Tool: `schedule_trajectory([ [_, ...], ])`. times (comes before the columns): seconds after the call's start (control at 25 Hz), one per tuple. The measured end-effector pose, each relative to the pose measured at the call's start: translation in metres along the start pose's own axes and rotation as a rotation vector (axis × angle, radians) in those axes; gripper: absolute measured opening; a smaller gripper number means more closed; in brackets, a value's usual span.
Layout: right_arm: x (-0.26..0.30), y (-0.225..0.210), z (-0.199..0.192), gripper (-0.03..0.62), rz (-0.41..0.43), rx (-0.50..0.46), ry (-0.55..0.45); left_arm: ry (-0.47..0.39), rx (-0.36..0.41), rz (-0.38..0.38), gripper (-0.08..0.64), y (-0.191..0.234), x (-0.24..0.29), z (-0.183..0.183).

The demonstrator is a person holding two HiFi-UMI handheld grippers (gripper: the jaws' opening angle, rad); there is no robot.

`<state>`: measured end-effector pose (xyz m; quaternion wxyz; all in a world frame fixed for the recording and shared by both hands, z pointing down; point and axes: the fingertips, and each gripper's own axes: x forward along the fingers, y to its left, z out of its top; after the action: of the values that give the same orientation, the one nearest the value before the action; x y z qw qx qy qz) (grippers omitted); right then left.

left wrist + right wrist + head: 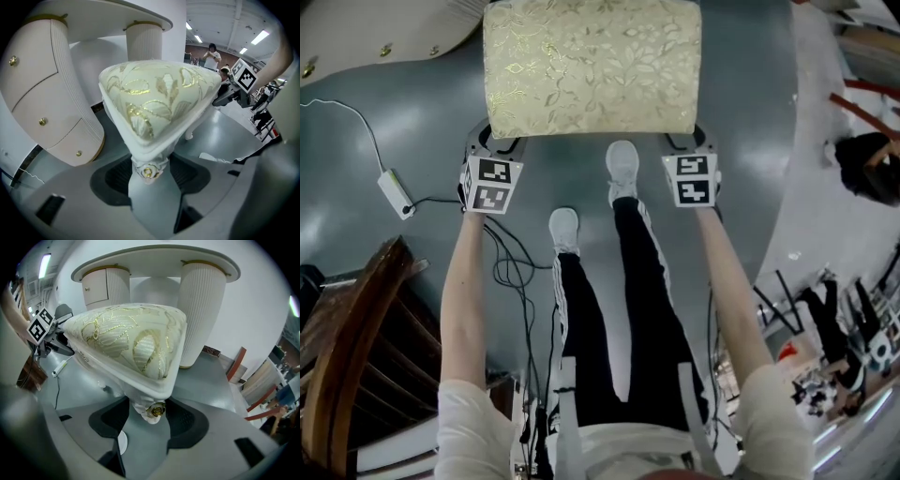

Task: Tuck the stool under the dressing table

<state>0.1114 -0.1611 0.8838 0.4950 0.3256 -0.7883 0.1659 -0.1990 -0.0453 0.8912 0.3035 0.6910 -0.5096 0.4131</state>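
Observation:
The stool has a cream cushion with a gold leaf pattern and stands on the grey floor just ahead of my feet. My left gripper is at its near left corner and my right gripper at its near right corner. In the left gripper view the stool's carved corner with a gold rosette sits between the pads, and the left gripper is shut on it. The right gripper likewise clamps the other corner of the stool. The white dressing table with ribbed pedestals stands beyond.
A dark wooden chair stands at the lower left. A white power adapter and black cables lie on the floor by my left side. My shoes are just behind the stool. A person stands far back.

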Motion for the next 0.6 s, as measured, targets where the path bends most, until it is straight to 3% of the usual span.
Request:
schedule_trajectory([
  [0.28,0.007,-0.007,0.006,0.247,-0.075,-0.026,-0.099,-0.123,0.026,0.038,0.255,0.005,0.012,0.007],
  [0.6,0.006,-0.003,0.005,0.247,-0.096,-0.020,-0.092,-0.162,0.022,0.026,0.255,0.007,0.007,0.011],
])
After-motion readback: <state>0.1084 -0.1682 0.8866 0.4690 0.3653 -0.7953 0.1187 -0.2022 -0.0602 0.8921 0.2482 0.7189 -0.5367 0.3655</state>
